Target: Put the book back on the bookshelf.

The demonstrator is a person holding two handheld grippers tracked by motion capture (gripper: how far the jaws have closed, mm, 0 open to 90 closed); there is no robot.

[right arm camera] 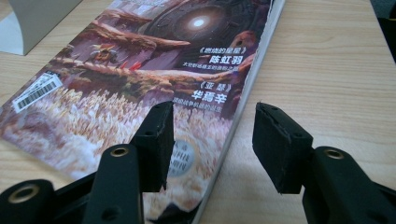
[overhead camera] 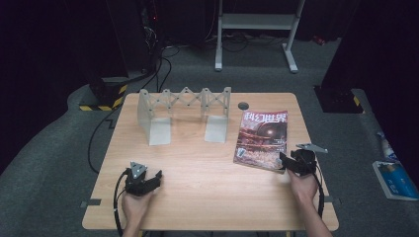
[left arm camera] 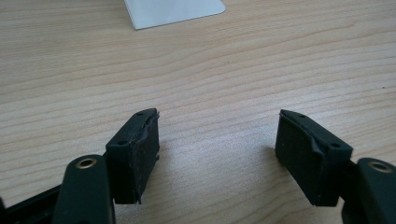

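- Left gripper [overhead camera: 148, 178] rests low on the table [overhead camera: 207, 163], jaws spread, only bare wood between them.
- Rack [overhead camera: 185, 113] stands well ahead of that gripper; one of its feet [left arm camera: 173, 11] lies beyond its jaws.
- Magazine [overhead camera: 262, 138] lies flat, its near right corner under the right gripper [overhead camera: 291, 163].
- Right gripper's jaws are spread astride the magazine's edge [right arm camera: 236, 116], pinching nothing.

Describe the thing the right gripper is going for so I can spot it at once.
On the wooden table, look right of the grey expanding bookend rack. Lying flat there is a magazine, its near corner at the open right gripper; it alone has a colourful illustrated cover.
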